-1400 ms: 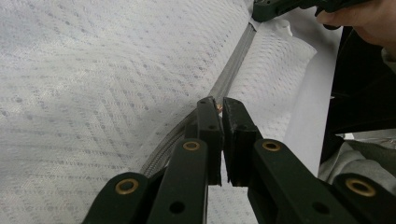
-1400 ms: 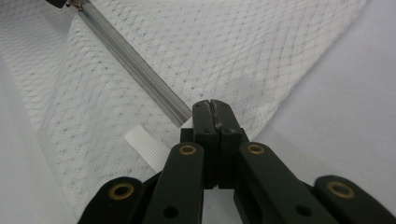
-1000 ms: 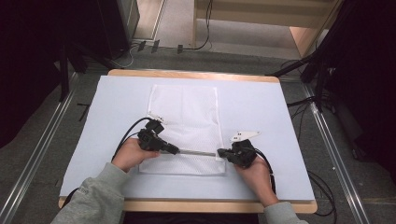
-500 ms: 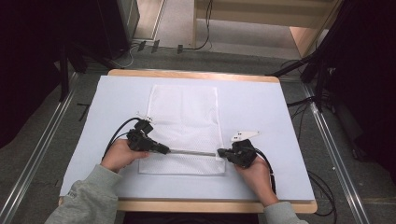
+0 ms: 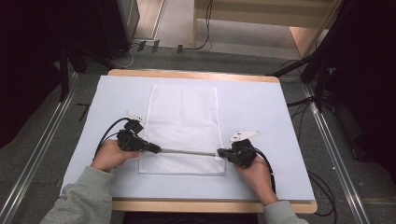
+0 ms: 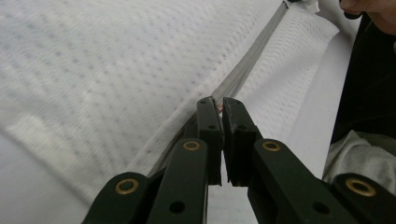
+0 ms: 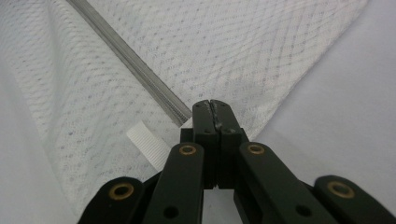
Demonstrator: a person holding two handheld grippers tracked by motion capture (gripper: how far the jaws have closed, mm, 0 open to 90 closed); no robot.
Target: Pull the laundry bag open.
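Mesh bag (image 5: 183, 126) lies flat, middle of the table (image 5: 261, 116), zipper (image 5: 187, 151) running across its near end. Left gripper (image 5: 156, 149) sits at the zipper's left part, jaws pinched together on what looks like the zipper pull (image 6: 218, 108); only a sliver shows between the tips, so pull vs. tape is a guess. Right gripper (image 5: 219, 152) is clamped tight on the bag's edge at the zipper's right end, next to a white loop tag (image 7: 148, 143).

Step in hand, as I read it: sliding the zipper leftward while the right side anchors.

To do it well: keep the right hand planted so the tape stays taut and straight. Pull low and along the zipper line, not upward, or the mesh bunches and the slider jams. Keep the pinch firm; the pull is small and can slip out.
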